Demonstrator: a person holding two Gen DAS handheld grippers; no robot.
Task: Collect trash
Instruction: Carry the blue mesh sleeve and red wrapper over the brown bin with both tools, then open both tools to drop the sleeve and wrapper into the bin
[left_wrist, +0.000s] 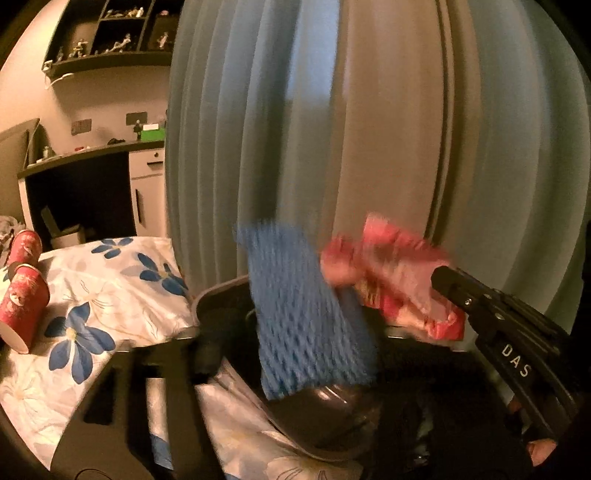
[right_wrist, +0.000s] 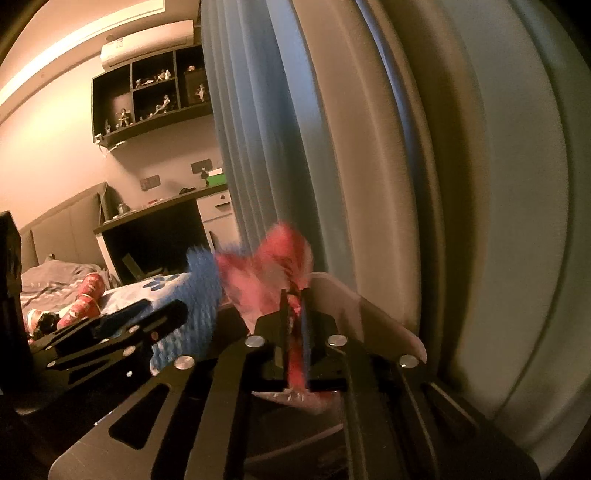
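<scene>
Now over the dark bin (left_wrist: 221, 295) beside the bed (left_wrist: 110, 280), the left gripper (right_wrist: 162, 314) spreads wide, blue foam net (left_wrist: 306, 314) loose; the right gripper (right_wrist: 295, 314), jaws narrow, pinches a pink wrapper (right_wrist: 280, 258) that should drop well inside the rim.

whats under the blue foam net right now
Below the blue foam net is the open mouth of a dark bin, with a glossy black liner showing inside. The net and the dark interior hide whatever trash already lies deeper down.

Motion-blurred blue foam net (left_wrist: 310, 314) and pink wrapper (left_wrist: 391, 273); shelf figurines (left_wrist: 118, 44) too small to identify.
</scene>
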